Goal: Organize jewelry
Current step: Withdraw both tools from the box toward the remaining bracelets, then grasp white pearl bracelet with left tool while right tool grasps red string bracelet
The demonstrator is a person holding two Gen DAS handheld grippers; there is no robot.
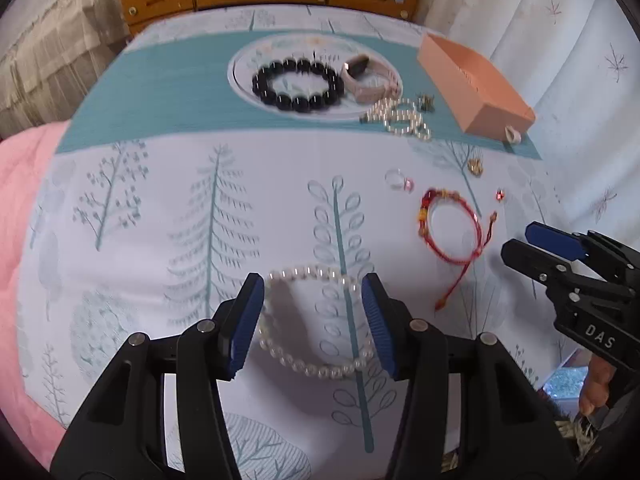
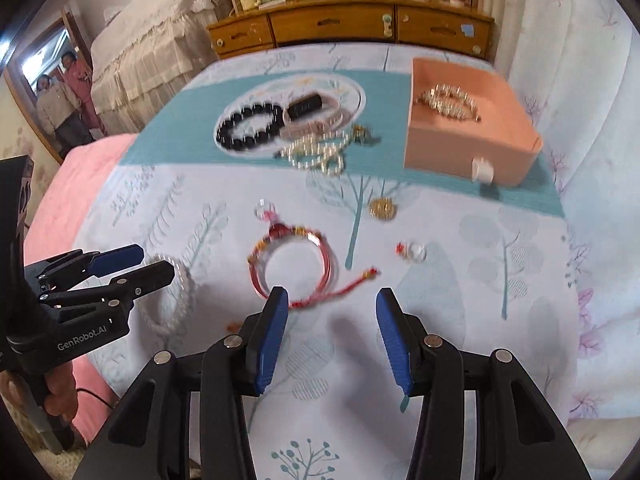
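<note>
pearl and bead pieces lie scattered over a bed (image 1: 168, 184) spread with a tree-print sheet. counted: one white pearl bracelet (image 1: 316, 324) near the front edge, one red cord bracelet (image 1: 450, 224) to its right with its loose tail trailing toward the near edge, one black bead bracelet (image 1: 298, 82) and one pink watch (image 1: 370, 78) on a white oval patch farther back, one heap of pearl strands (image 1: 402, 118) beside that patch, two clear rings (image 1: 398, 179), one small gold piece (image 2: 382, 208), and one more beaded strand inside the single peach box (image 2: 472, 128) at the back right. the box's long axis runs from the near edge away toward the wooden drawers (image 2: 352, 26), its small white pull facing front. the left gripper (image 1: 314, 316) hovers over the pearl bracelet, fingers parted about halfway and holding nothing; the loop shows between them. the right gripper (image 2: 332, 332) hangs just short of the red cord bracelet, fingers likewise half apart and empty.
</note>
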